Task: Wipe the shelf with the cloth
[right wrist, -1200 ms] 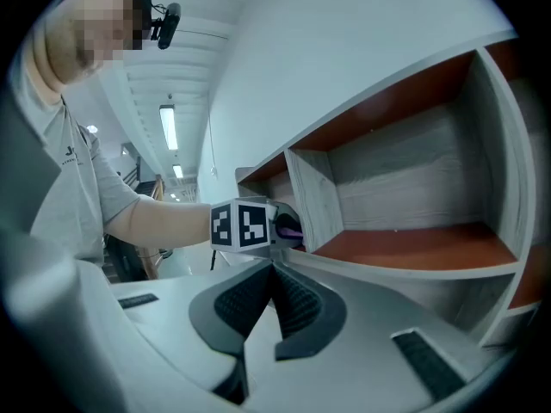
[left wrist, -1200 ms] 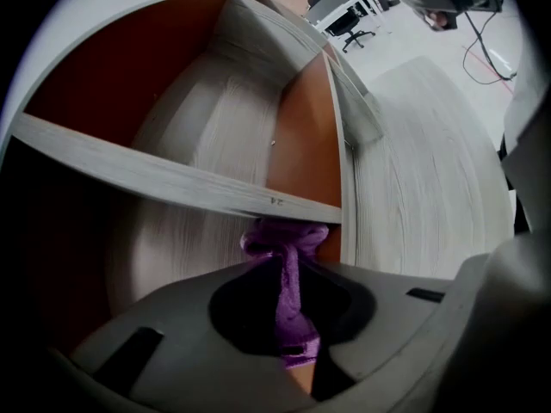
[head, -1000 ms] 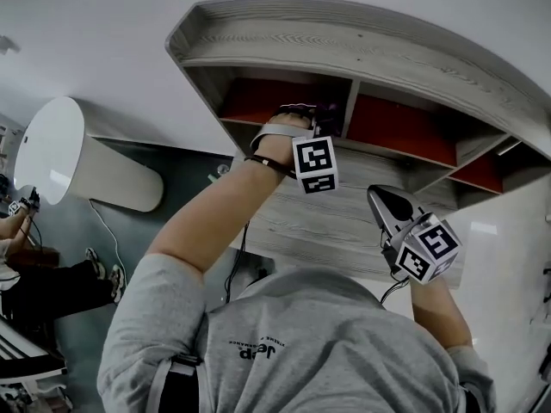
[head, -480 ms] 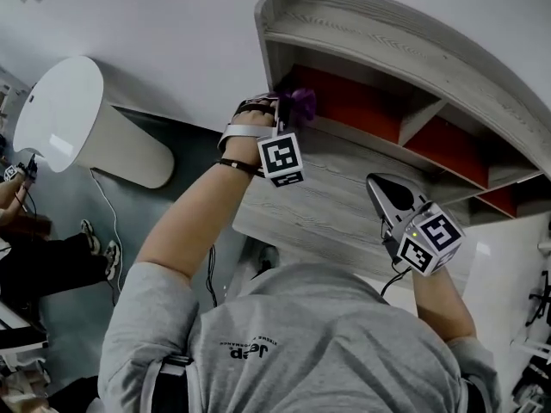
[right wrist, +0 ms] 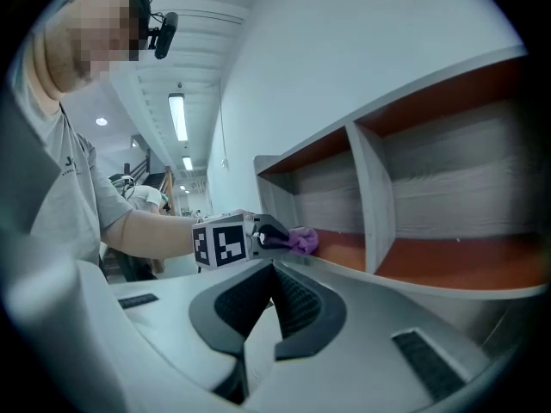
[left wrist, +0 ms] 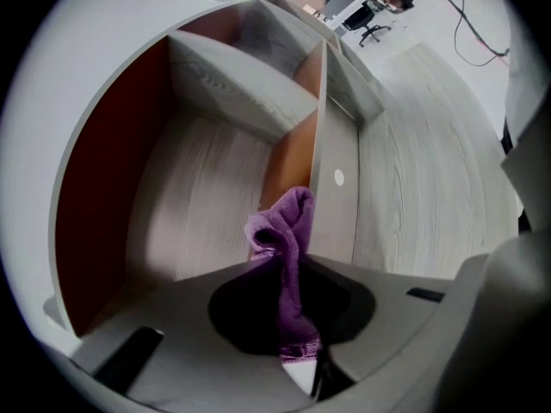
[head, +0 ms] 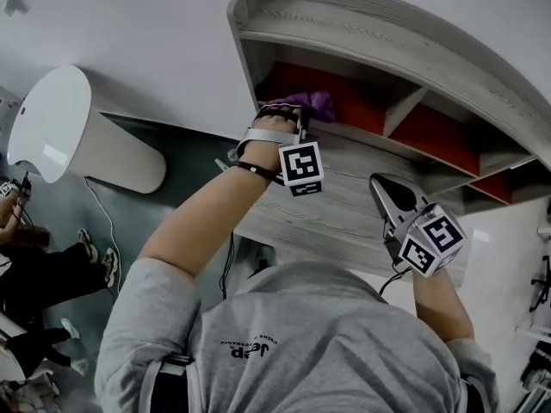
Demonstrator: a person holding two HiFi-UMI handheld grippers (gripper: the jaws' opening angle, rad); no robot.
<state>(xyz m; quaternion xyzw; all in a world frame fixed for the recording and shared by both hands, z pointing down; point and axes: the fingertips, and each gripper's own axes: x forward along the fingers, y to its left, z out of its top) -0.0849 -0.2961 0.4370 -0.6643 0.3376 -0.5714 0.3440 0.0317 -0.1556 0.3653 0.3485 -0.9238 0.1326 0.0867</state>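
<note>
A grey wooden shelf [head: 370, 37] with red-backed compartments hangs on the white wall. My left gripper [head: 297, 119] reaches into the leftmost compartment, shut on a purple cloth [head: 312, 103]. In the left gripper view the cloth [left wrist: 288, 226] bunches out ahead of the left gripper [left wrist: 290, 269] over the compartment's wood-grain floor [left wrist: 198, 205], close to the divider [left wrist: 334, 188]. My right gripper [head: 389, 198] hangs shut and empty below the shelf's front panel. From the right gripper [right wrist: 274, 275] view, the cloth [right wrist: 303, 240] rests on the shelf's front lip.
A white drum-shaped object [head: 60, 136] sits at the left beyond the shelf. A cable [head: 102, 231] trails on the dark floor, and a person's legs [head: 34, 274] are at the far left. More red-backed compartments [head: 430, 132] run to the right.
The left gripper carried the cloth from near the divider to the compartment's left end, then back toward its middle. The right gripper has stayed in place.
</note>
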